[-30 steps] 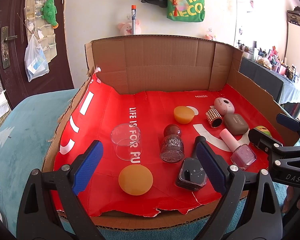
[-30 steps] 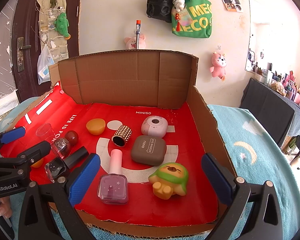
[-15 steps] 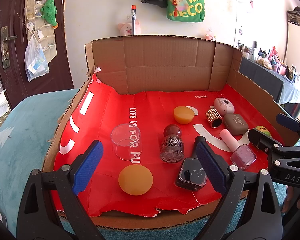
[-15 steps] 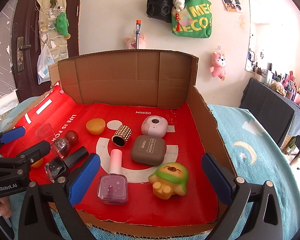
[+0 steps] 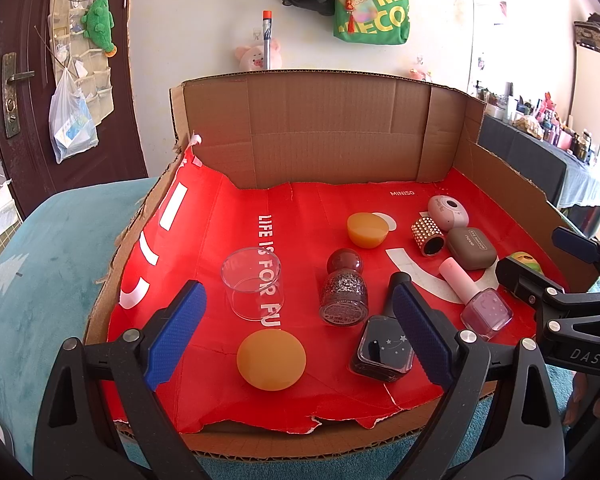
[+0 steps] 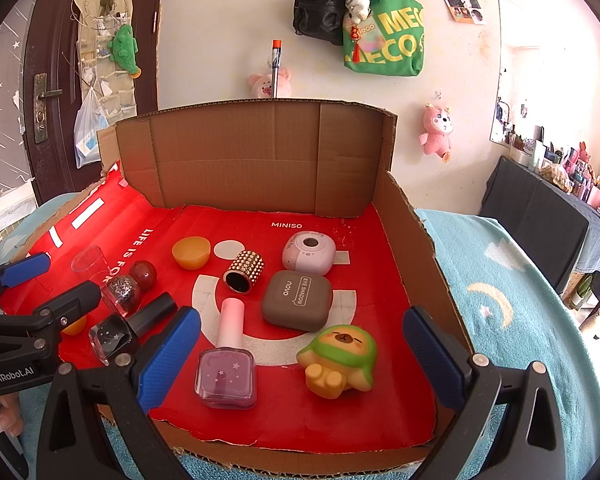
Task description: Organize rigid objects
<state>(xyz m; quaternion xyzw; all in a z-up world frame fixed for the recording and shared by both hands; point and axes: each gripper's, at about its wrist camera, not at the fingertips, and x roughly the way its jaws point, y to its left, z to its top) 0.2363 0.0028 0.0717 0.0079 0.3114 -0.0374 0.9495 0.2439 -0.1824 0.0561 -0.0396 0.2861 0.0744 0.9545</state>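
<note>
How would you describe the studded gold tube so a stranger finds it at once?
Look inside the cardboard box lined with red paper. Near its middle, left of the brown eye-shadow case, lies the studded gold tube: the only object covered in shiny beads, its dark open end facing forward.

- A green tote bag (image 6: 384, 42) hangs on the white wall beside a black backpack (image 6: 320, 6).
- A pink plush toy (image 6: 436, 132) hangs lower on that wall.
- A dark wooden door (image 5: 16, 92) carries a fabric organiser with a green plush (image 5: 99, 24).
- A teal blanket (image 6: 512, 304) lies under the cardboard.
</note>
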